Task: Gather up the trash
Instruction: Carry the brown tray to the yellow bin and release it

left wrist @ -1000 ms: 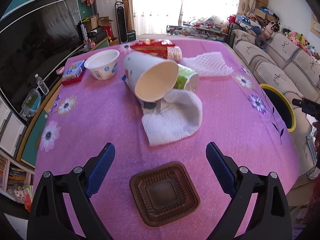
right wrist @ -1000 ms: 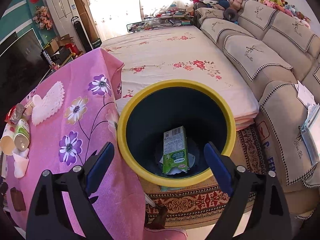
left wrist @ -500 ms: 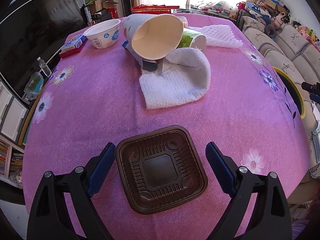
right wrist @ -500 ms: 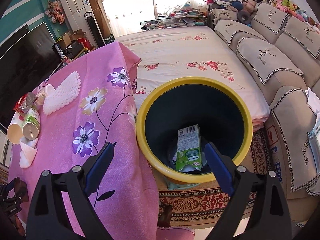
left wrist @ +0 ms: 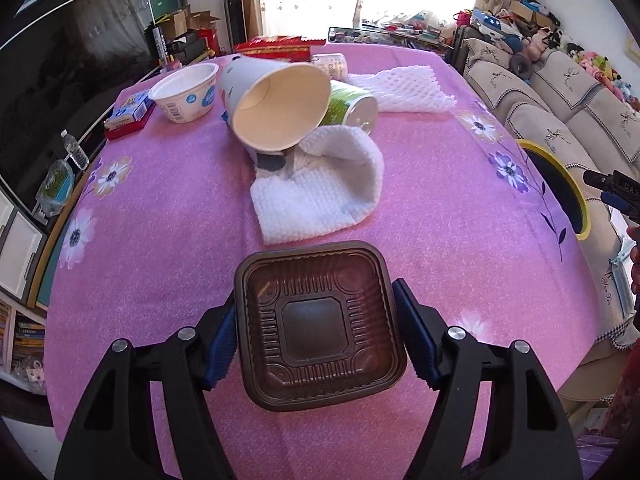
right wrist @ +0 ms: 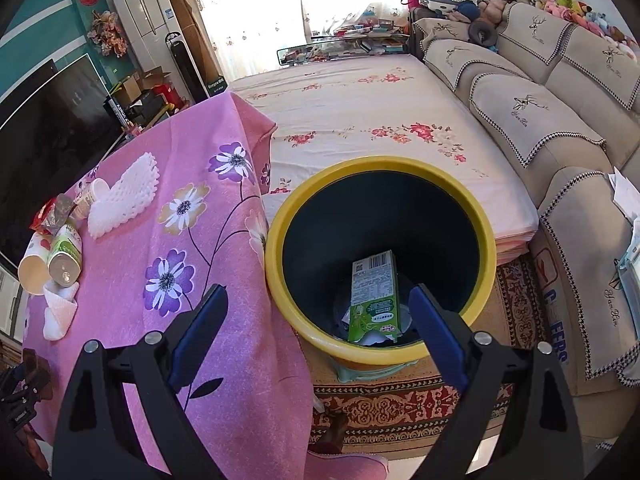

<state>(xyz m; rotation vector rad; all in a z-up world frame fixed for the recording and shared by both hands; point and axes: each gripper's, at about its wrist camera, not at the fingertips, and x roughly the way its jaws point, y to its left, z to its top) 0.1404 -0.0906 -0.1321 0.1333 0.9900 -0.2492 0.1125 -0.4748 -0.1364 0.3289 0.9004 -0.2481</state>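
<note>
A brown plastic tray (left wrist: 316, 320) lies on the pink tablecloth (left wrist: 160, 240) near the front edge. My left gripper (left wrist: 316, 292) is closing with the tray between its jaws, and both blue pads touch the tray's side rims. My right gripper (right wrist: 318, 292) hangs open and empty over the near rim of a yellow-rimmed dark bin (right wrist: 276, 240) beside the table. A green carton (right wrist: 374, 296) lies inside the bin. In the left wrist view the bin (left wrist: 576, 184) shows past the table's right edge.
Farther back on the table lie a tipped paper cup (left wrist: 276, 104), a green can (left wrist: 348, 106), a white cloth (left wrist: 320, 196), a white foam net (left wrist: 400, 84), a white bowl (left wrist: 186, 92) and a small blue box (left wrist: 130, 110). A sofa (right wrist: 560, 120) stands right of the bin.
My left gripper came forward around the brown tray, and its jaws narrowed until the pads met the tray's sides. The right gripper has hardly moved over the bin.
</note>
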